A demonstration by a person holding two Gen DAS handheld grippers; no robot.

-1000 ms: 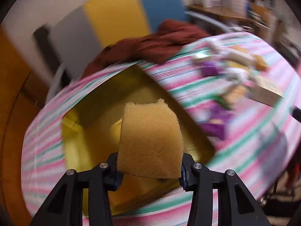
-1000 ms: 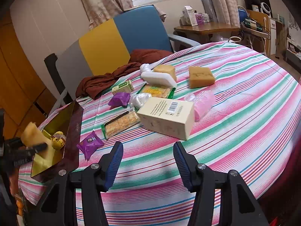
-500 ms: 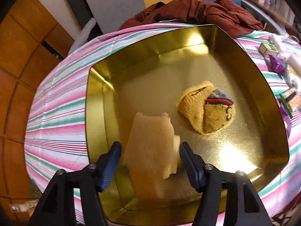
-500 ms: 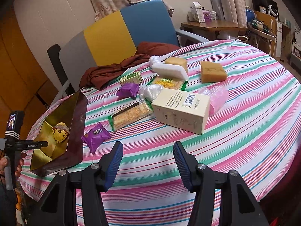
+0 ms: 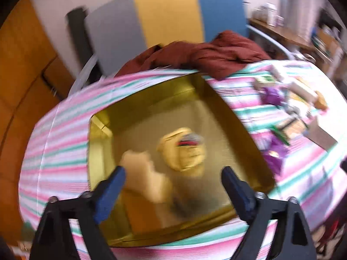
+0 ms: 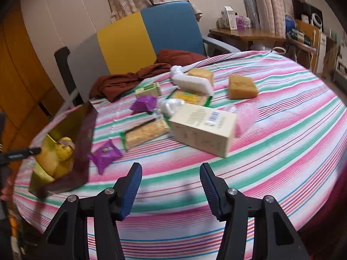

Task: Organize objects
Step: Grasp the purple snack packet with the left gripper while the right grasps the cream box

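**A:** Your left gripper [image 5: 173, 173] has its jaws spread wide; they have just been opening, with nothing pinched. The pale sponge [image 5: 144, 179] lies loose on the floor of the gold tin [image 5: 245, 127], just inside the left finger and not pressed by either pad. That view is motion-blurred, so I cannot tell if it touches the finger.

**B:** And the right one?

**A:** Your right gripper [image 6: 171, 184] is parted about halfway, empty, hanging over bare striped tablecloth [image 6: 282, 143]. Nothing sits between its fingers.

**B:** What else is in the tin?

**A:** A yellow knitted item [image 5: 184, 149] near the middle, beside the sponge. The tin sits at the table's left edge in the right wrist view.

**B:** Further out?

**A:** Just beside the tin, a purple packet [image 6: 105, 153]. Then a green-edged cracker pack [image 6: 144, 134] and a cream carton [image 6: 201, 127], with a pink plastic wrap [image 6: 245, 117] against the carton's far side. Behind those, a second purple packet [image 6: 144, 104], a white foam block [image 6: 190, 82] and two brown sponge blocks [image 6: 243, 86]. At the far edge, a maroon cloth [image 6: 130, 80] drapes from the table onto the grey, yellow and blue chair [image 6: 147, 34].
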